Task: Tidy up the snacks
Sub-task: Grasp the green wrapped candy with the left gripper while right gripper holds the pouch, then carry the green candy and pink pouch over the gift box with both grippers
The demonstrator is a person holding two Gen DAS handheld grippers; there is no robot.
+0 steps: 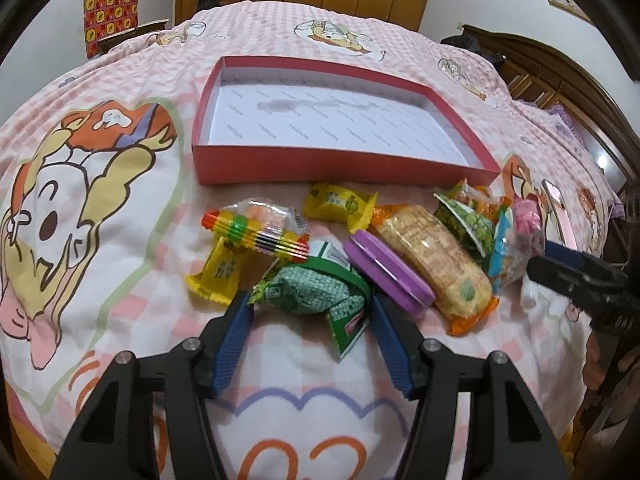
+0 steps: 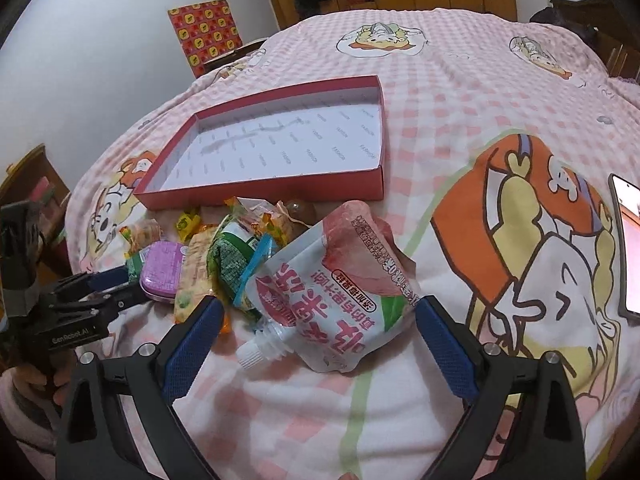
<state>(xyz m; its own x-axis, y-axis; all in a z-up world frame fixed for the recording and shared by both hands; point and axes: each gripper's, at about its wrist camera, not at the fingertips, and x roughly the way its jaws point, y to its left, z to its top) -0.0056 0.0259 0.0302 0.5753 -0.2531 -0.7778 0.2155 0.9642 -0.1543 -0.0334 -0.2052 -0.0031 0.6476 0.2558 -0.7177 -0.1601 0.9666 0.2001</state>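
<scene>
Two grippers working: our left gripper [image 1: 310, 304] pinches the green snack packet [image 1: 316, 290] for the empty red box [image 1: 340, 168] behind; right gripper [image 2: 320, 312] gapes, straddling the pink pouch [image 2: 340, 292] untouched.

Phone [image 2: 630, 248] cut by right edge

Box [image 1: 344, 168]: red outside, white inside with small grey words.
Bedcover [image 1: 400, 32]: pink and white checks, cartoon figures.
Tin [image 1: 384, 272]: purple.
Green packet [image 1: 316, 292]: green with small white grid.
Pouch [image 2: 340, 300]: white and pink, red letters, white cap.
Gripper pads [image 2: 192, 344]: blue.
</scene>
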